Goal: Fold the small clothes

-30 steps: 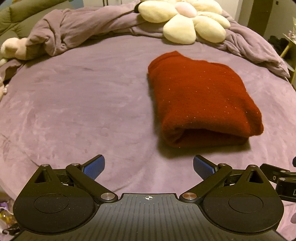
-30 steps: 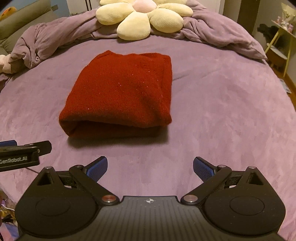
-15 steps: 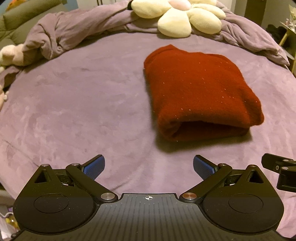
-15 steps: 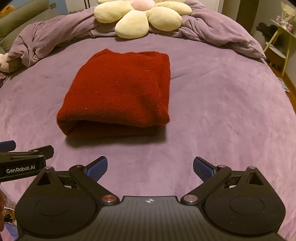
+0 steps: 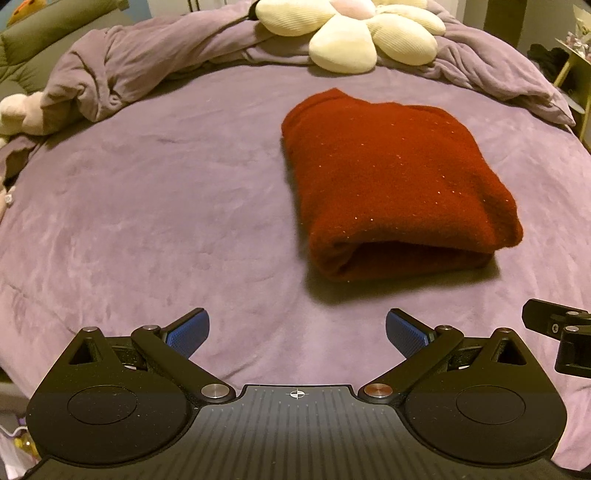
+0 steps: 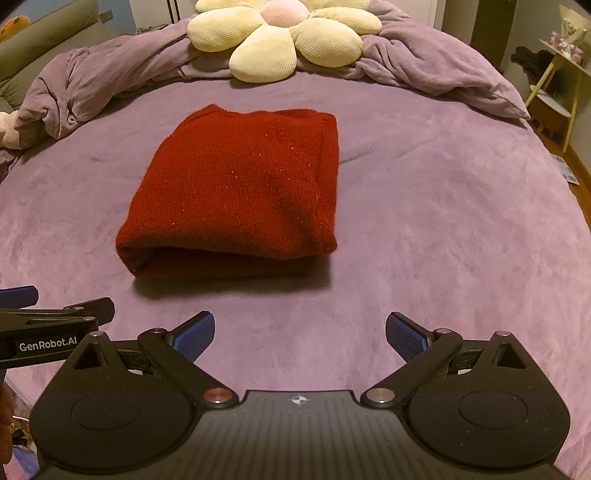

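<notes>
A folded red sweater lies on the purple bedspread, a flower cushion behind it. Both the left gripper and the right gripper hover spread wide, holding nothing.

the left gripper hangs low over a mauve plush bedspread, its two blue-padded fingers spread wide with nothing between them. ahead of it and off to its right lies a folded dark red knitted garment, rolled edge toward the gripper, well clear of the fingertips. far beyond sits a cream flower-shaped cushion on a bunched lilac duvet; a black piece of the right gripper shows at the right edge.
</notes>
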{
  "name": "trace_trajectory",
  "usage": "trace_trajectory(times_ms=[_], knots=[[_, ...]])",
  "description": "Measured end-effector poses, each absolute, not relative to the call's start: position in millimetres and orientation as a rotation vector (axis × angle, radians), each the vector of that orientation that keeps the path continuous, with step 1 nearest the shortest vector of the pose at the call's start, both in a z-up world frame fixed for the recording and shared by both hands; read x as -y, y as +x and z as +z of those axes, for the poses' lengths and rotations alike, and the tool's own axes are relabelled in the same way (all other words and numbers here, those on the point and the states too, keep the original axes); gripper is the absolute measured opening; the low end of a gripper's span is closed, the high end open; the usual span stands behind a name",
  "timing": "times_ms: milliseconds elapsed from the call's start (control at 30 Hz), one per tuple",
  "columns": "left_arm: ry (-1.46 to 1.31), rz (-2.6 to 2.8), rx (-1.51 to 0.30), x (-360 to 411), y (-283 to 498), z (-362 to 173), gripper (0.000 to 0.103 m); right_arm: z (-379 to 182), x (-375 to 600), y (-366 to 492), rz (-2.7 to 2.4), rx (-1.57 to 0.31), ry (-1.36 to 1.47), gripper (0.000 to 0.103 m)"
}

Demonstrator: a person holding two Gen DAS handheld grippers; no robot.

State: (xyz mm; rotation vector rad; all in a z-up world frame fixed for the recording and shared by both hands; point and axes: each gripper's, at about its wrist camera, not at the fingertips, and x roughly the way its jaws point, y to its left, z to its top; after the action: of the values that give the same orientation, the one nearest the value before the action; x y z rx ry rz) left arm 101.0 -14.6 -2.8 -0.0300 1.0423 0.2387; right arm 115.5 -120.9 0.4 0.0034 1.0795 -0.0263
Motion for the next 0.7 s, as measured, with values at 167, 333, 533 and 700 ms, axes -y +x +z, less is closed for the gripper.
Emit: trace_trajectory(times_ms=[167, 333, 533, 700], knots=[[-0.028, 0.233, -1.05, 15.4, 102.9, -3.4, 0.103, 1.0, 121.0, 116.1, -0.026, -1.082, 0.003, 0.099], [-0.028, 0.232, -1.055, 16.1, 103.4, -4.3, 0.103, 1.0, 121.3, 116.1, -0.025, -1.084, 0.003, 0.099], [-0.034, 0.231, -1.057, 15.8, 103.5, -4.2, 0.103, 0.3, 120.7, 115.2, -0.029, -1.086, 0.009, 0.099], [-0.041, 0.227, -1.056, 15.8, 102.4, -3.5, 0.103, 0.7, 121.3, 114.7, -0.028, -1.084, 0.009, 0.099]])
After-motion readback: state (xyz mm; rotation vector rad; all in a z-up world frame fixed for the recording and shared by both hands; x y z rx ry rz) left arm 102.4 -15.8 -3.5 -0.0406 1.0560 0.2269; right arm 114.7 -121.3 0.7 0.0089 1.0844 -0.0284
